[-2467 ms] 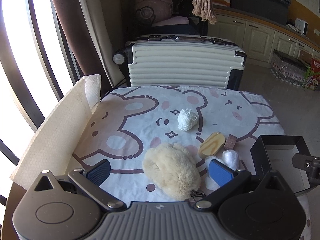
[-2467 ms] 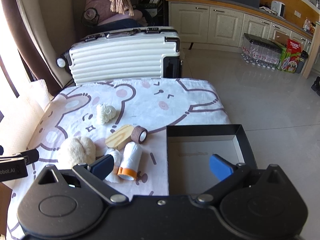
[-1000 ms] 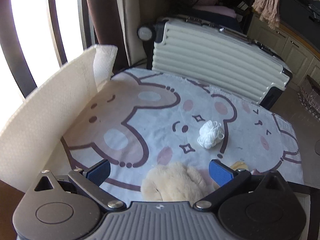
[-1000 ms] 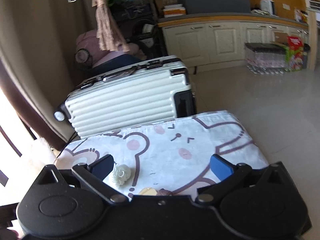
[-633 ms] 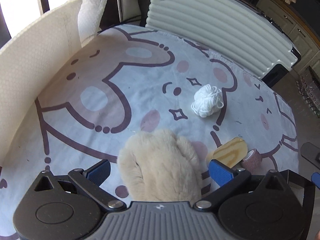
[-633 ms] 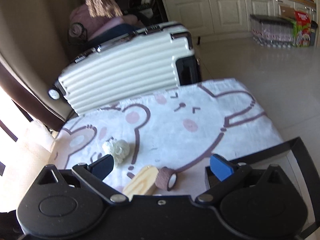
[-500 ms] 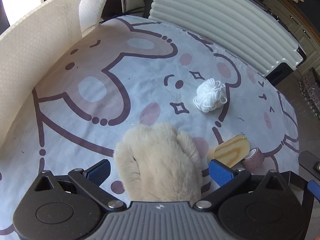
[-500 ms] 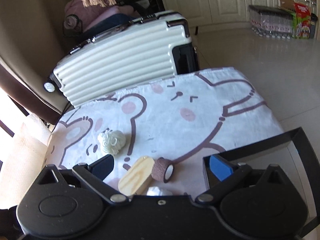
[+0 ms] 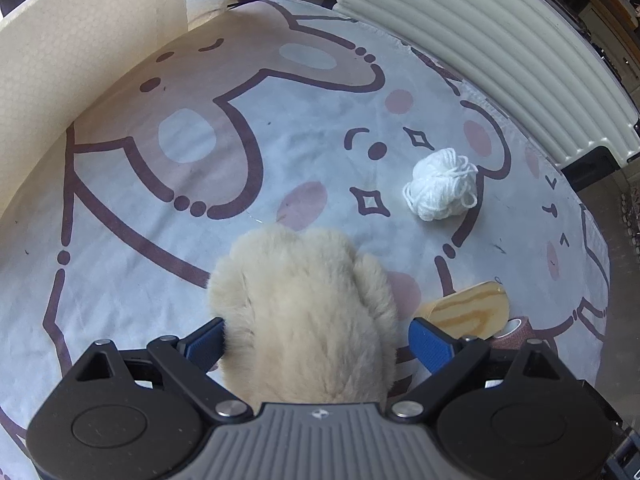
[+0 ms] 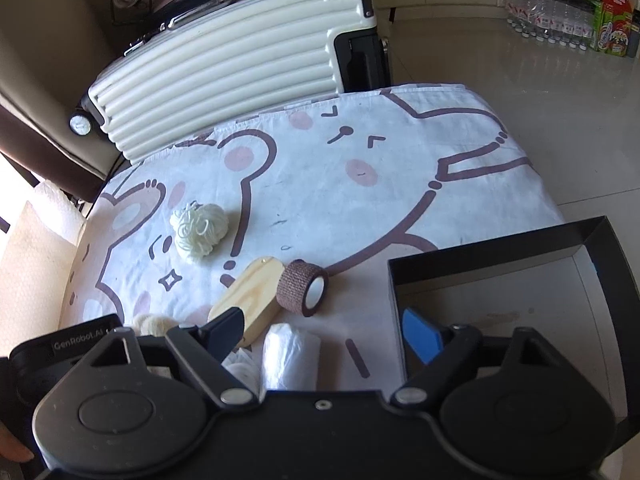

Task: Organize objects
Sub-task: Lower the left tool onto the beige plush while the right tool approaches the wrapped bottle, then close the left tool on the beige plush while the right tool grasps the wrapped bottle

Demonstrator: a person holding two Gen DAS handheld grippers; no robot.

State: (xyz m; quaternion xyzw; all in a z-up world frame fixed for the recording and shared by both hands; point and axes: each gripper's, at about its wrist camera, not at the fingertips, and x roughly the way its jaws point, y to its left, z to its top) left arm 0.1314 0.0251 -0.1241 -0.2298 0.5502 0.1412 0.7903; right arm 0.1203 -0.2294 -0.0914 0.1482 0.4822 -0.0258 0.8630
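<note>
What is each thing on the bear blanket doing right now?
Fluffy cream plush toy: lying between the open left gripper fingers.
White yarn ball: loose, alone.
Oval wooden block: flat, touching brown tape roll.
Black box: open.
Right gripper: open, holding nothing.

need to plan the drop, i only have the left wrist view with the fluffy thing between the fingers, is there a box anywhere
Observer: Yes, the right wrist view shows an open black box at the table's right side; what shows of its inside holds nothing.
Operator: what's the right gripper doing
Observer: The right gripper is open and holds nothing; one fingertip sits over the box.
Operator: anything else i can't see
Observer: A clear plastic bag roll lies just in front of the right gripper, near the wooden block.
</note>
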